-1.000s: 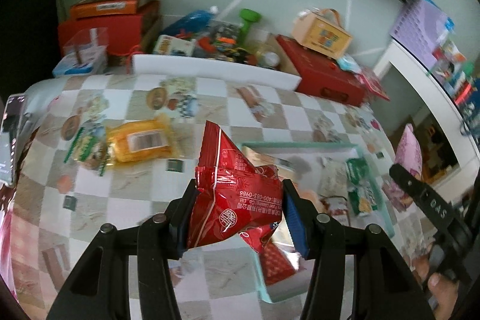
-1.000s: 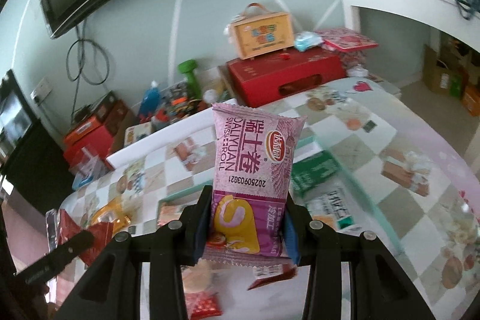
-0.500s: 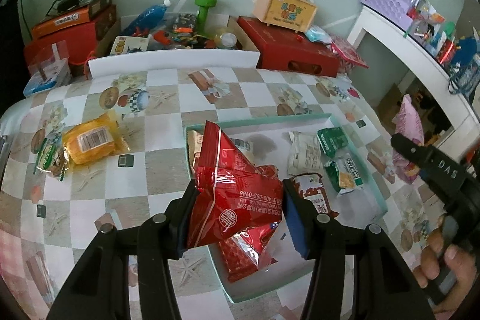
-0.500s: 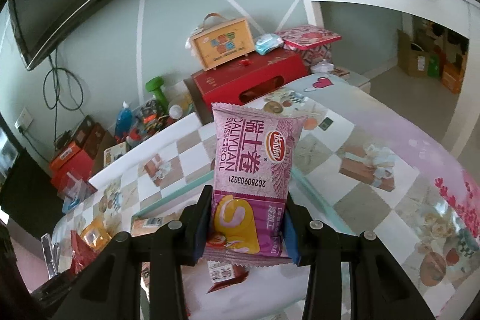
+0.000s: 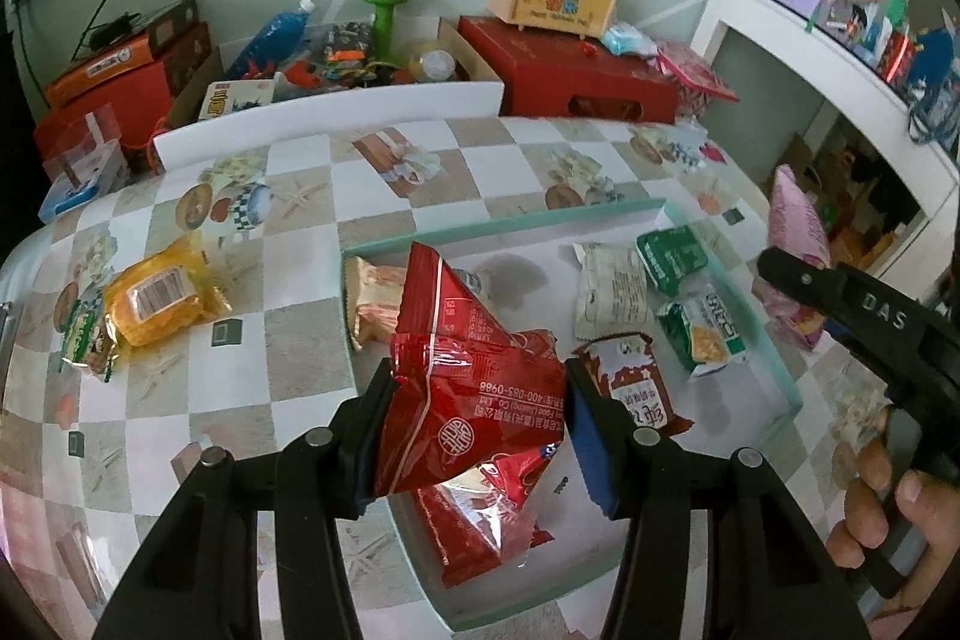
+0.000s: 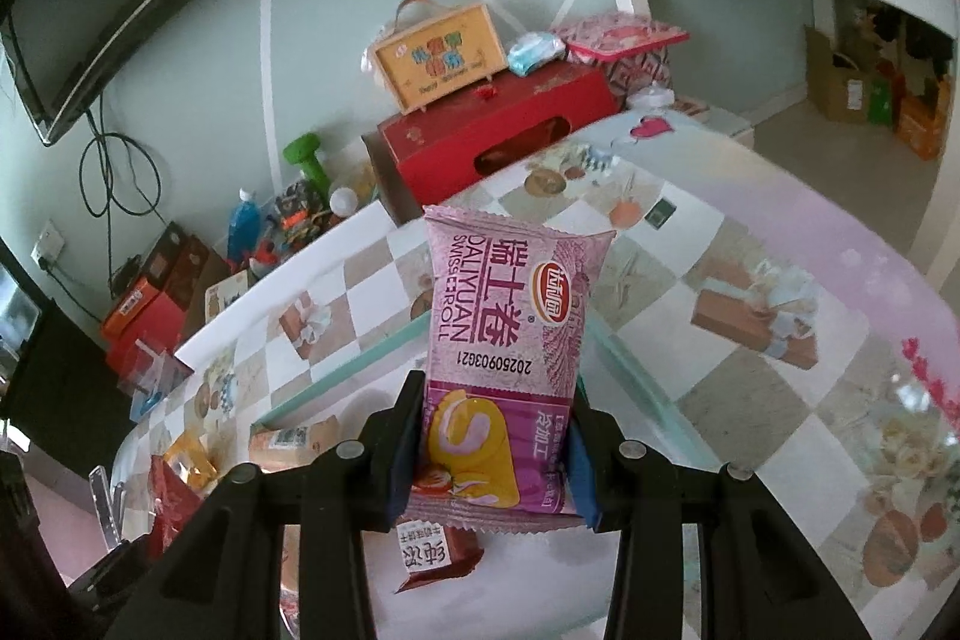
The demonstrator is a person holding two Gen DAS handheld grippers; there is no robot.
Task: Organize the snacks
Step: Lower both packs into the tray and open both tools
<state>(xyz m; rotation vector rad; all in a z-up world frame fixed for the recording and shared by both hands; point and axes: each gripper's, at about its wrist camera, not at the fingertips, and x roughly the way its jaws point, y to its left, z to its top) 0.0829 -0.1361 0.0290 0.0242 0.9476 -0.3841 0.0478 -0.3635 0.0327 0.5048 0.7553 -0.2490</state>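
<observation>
The tray (image 5: 780, 340) is crowded: packets (image 5: 612, 292) along its far and right side, a red wrapper (image 5: 480, 532) near the front. A bare patch lies in its middle. The checked surface (image 5: 300, 352) left of the tray is open up to the yellow packet (image 5: 156, 298). Boxes (image 5: 576, 70) wall off the far edge.

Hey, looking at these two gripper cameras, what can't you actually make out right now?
- Left wrist view: the red packet lying in the tray is half covered by the red snack bag in the left gripper.
- Right wrist view: the pink Swiss roll pack in the right gripper hides most of the tray.
- The green wrapper is too small to read.
</observation>
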